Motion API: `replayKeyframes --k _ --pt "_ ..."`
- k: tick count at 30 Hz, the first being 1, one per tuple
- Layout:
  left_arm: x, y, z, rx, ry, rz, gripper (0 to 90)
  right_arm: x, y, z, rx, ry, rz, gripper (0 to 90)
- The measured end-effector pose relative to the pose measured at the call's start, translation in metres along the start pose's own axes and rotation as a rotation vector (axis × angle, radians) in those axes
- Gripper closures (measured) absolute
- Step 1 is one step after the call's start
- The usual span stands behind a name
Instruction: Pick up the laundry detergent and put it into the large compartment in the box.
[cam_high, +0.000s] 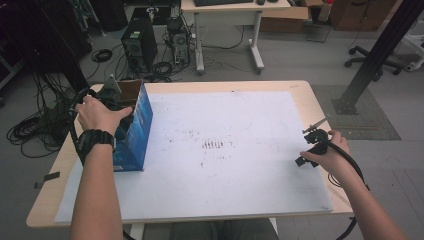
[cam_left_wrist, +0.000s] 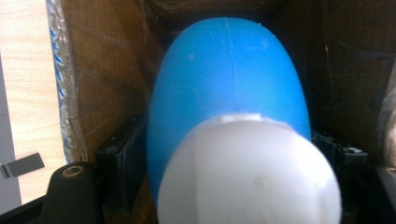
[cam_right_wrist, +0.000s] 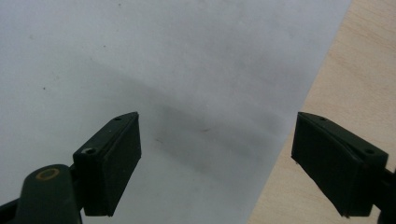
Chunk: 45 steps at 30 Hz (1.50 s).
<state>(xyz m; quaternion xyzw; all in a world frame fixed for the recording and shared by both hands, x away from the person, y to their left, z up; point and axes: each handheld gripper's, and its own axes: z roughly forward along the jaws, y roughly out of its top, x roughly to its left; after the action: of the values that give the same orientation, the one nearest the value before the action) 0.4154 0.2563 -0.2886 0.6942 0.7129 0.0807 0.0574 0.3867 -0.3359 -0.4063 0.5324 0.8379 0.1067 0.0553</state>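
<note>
A blue cardboard box (cam_high: 139, 131) stands open-topped at the table's left edge, and my left hand (cam_high: 100, 115) reaches into it from above. In the left gripper view an egg-shaped blue thing with a white end (cam_left_wrist: 229, 93) lies between the brown inner walls of the box (cam_left_wrist: 107, 70). My left gripper (cam_left_wrist: 224, 149) has a black jaw on each side of it, close to its flanks, with no squeeze visible. My right gripper (cam_high: 307, 147) rests near the table's right edge. Its jaws stand wide apart over the white sheet (cam_right_wrist: 140, 56) with nothing between them (cam_right_wrist: 217, 163).
A white sheet (cam_high: 225, 150) covers most of the wooden table (cam_high: 305, 95), with faint brown marks (cam_high: 214, 145) at its middle. Cables and a computer tower (cam_high: 140, 45) sit on the floor behind the box. A black post (cam_high: 375, 55) rises at the right.
</note>
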Motion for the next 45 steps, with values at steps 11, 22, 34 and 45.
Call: replayKeyframes --k 11,22,34,45 --pt "-0.002 -0.002 -0.003 -0.004 0.016 0.014 23.9 0.0 0.0 -0.001 -0.003 -0.001 0.002 16.2" --pt "-0.001 -0.002 -0.007 -0.002 0.017 0.023 23.9 0.001 0.0 0.001 -0.002 0.003 0.001 16.1" --pt "-0.002 -0.002 -0.018 -0.012 0.043 0.021 21.7 0.001 0.001 0.001 -0.002 0.004 0.0 16.2" --pt "-0.004 -0.001 -0.031 -0.024 0.053 0.017 24.1 0.001 0.0 0.001 -0.005 0.005 -0.001 16.1"
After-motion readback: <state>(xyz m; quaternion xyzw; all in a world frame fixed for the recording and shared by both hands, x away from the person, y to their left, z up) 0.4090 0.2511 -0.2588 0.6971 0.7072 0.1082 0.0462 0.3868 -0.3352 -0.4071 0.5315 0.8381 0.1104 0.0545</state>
